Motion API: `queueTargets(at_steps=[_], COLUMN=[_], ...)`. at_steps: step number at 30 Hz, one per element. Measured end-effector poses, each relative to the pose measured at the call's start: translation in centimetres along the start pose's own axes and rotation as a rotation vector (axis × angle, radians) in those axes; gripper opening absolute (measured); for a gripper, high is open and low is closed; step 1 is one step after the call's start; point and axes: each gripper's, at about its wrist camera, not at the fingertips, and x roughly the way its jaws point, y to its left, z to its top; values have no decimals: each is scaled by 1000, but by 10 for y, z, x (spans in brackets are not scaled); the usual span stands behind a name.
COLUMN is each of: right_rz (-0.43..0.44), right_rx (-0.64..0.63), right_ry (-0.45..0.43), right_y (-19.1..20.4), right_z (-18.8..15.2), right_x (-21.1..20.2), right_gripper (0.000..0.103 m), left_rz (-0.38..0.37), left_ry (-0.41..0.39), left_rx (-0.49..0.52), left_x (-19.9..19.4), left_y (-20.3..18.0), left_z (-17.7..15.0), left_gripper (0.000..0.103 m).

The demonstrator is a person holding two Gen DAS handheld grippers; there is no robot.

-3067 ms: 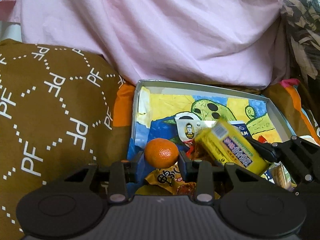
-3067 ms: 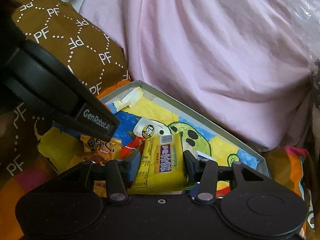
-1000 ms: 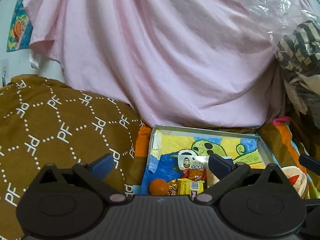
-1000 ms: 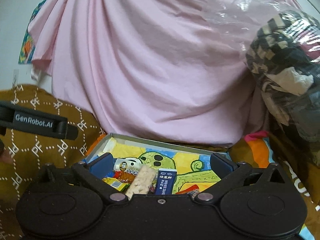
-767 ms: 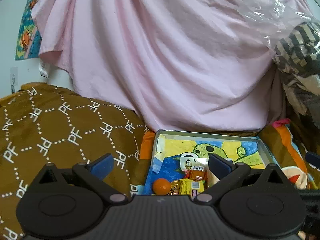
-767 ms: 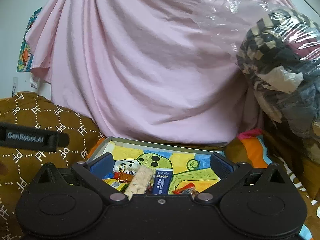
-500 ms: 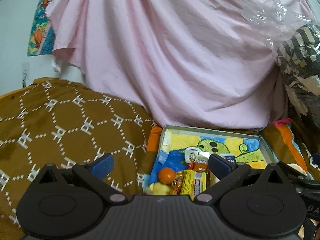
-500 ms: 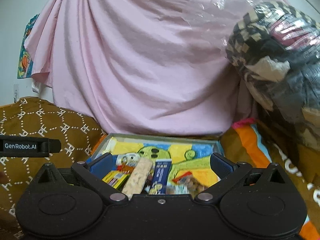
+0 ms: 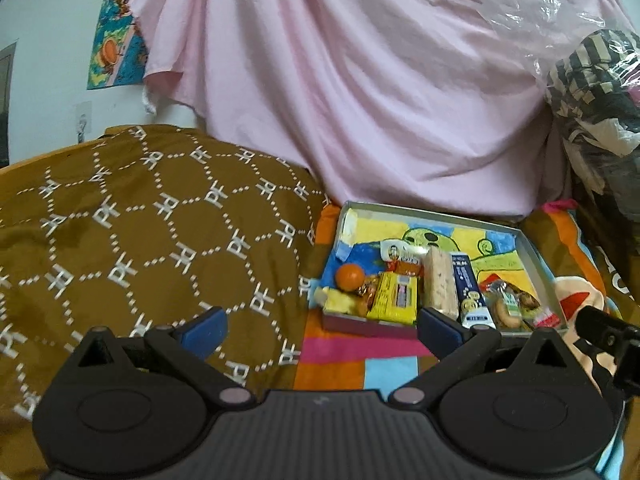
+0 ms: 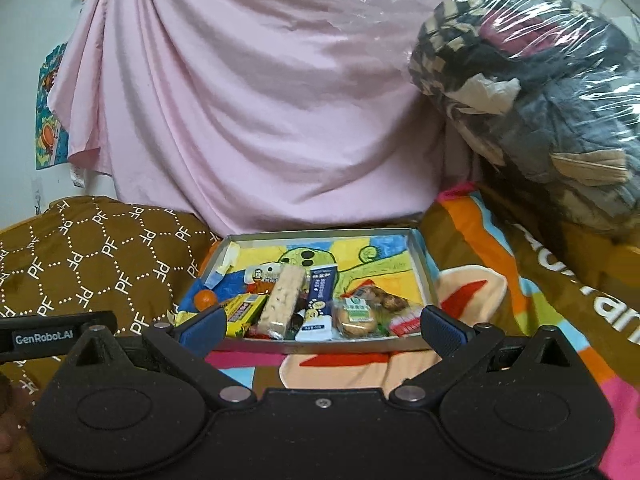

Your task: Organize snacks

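Both jaws spread, empty: left gripper (image 9: pixel 320 326), right gripper (image 10: pixel 322 326). Snacks crowd the near end of the shallow grey picture-lined tray (image 10: pixel 420 270); round orange mandarin (image 9: pixel 349 276) may roll off (soft bedding).

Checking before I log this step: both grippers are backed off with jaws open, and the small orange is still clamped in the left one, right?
Not quite. The small round orange lies in the shallow metal tray, at its left end, as the left wrist view shows. The left gripper and the right gripper are backed off with jaws open, holding nothing.
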Motion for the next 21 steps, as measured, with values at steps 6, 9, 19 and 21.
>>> queueTargets(at_steps=[6, 9, 19, 21], right_rz=[-9, -1, 17, 19], right_rx=[1, -2, 17, 27], right_ry=[0, 3, 36, 41], right_y=[2, 6, 24, 26], right_z=[-5, -9, -37, -44], right_x=[-31, -46, -76, -78], right_gripper=[102, 102, 102, 102], left_rz=[8, 18, 29, 41], left_ry=[14, 38, 109, 103], left_rx=[-4, 14, 52, 57], left_x=[-27, -39, -73, -77], left_y=[11, 16, 32, 37], left_z=[-5, -9, -25, -31], left_gripper=[103, 103, 103, 103])
